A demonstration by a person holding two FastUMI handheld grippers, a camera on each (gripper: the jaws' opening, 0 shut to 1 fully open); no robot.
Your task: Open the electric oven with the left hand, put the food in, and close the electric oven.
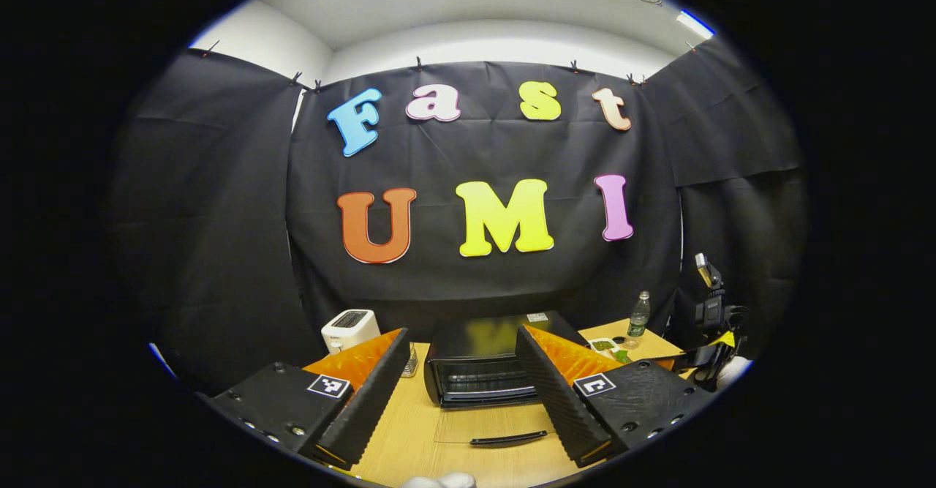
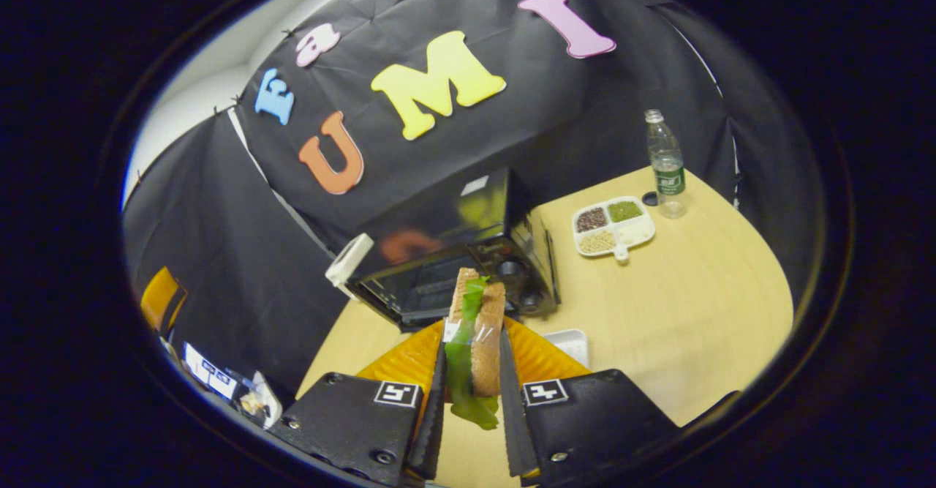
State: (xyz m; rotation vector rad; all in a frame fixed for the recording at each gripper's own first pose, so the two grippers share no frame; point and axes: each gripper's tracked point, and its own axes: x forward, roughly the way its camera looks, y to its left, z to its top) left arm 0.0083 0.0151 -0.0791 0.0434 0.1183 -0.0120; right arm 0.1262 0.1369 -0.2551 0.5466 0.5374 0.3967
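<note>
The black electric oven [image 1: 475,356] stands on the wooden table [image 1: 409,437], its glass door [image 1: 504,422] folded down flat with the handle [image 1: 508,439] nearest me. My left gripper [image 1: 462,331] hangs open in front of the oven, holding nothing, one finger on either side of the opening. In the right gripper view, a sandwich [image 2: 482,327] of brown bread with green lettuce sits upright between the fingers of my right gripper [image 2: 474,338], which is shut on it. It is held above the table, in front of the oven [image 2: 446,268].
A white toaster [image 1: 349,329] stands left of the oven. Right of the oven are a white divided tray of grains [image 2: 613,226] and a plastic bottle [image 2: 665,166]. A small white plate [image 2: 569,345] lies on the table under the right gripper.
</note>
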